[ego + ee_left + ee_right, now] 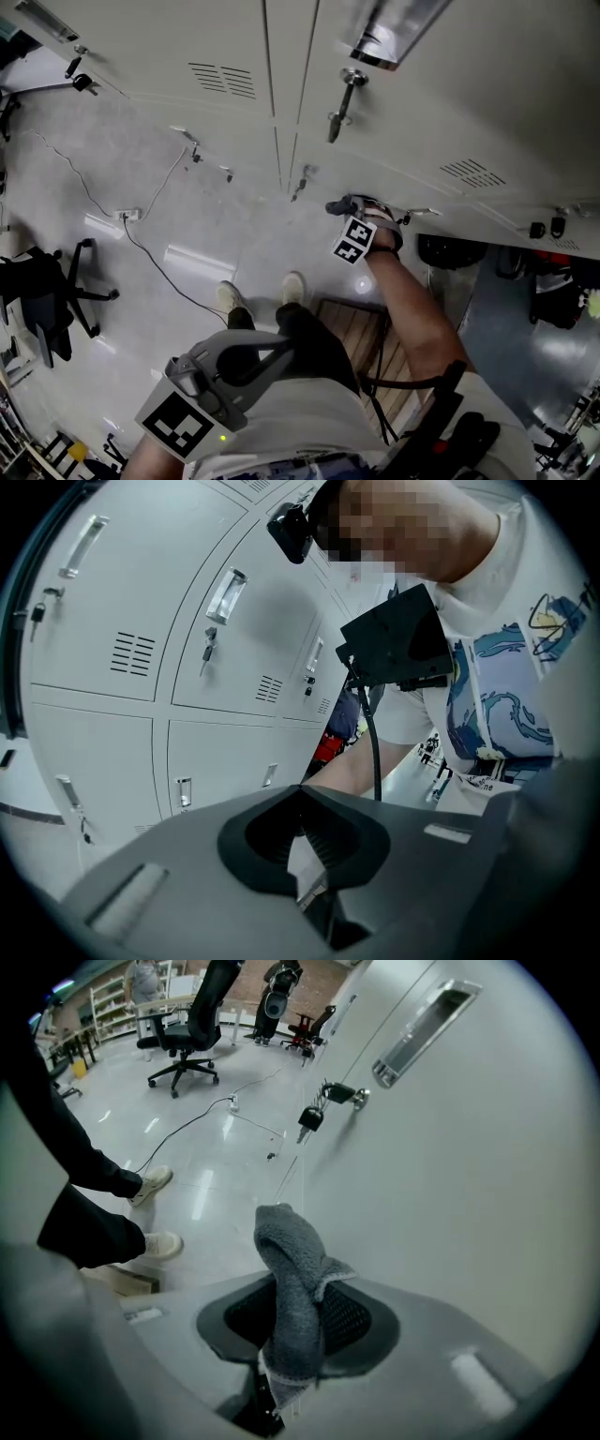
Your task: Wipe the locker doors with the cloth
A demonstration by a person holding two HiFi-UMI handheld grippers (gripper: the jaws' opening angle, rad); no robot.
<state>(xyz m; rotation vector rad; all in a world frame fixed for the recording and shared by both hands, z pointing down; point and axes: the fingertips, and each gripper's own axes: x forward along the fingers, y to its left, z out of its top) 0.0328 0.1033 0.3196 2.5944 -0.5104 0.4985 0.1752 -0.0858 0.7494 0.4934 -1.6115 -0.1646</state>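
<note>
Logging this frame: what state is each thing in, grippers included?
right gripper: shut on the cloth.
left gripper: shut, empty, held away from the lockers.
cloth: bunched and clamped, free end beside a door; contact unclear.
locker doors: closed.
keys: hanging from a door lock.
office chair: upright on the floor.

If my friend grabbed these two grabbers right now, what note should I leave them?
Right gripper: shut on the grey cloth, held close to a locker door; I cannot tell if the cloth touches it.
Left gripper: jaws together, nothing in them, held low by the person's waist.
Done: the doors show no sign of which ones are wiped.
Left: rub the cloth over the doors, minding the keys hanging from the locks.
</note>
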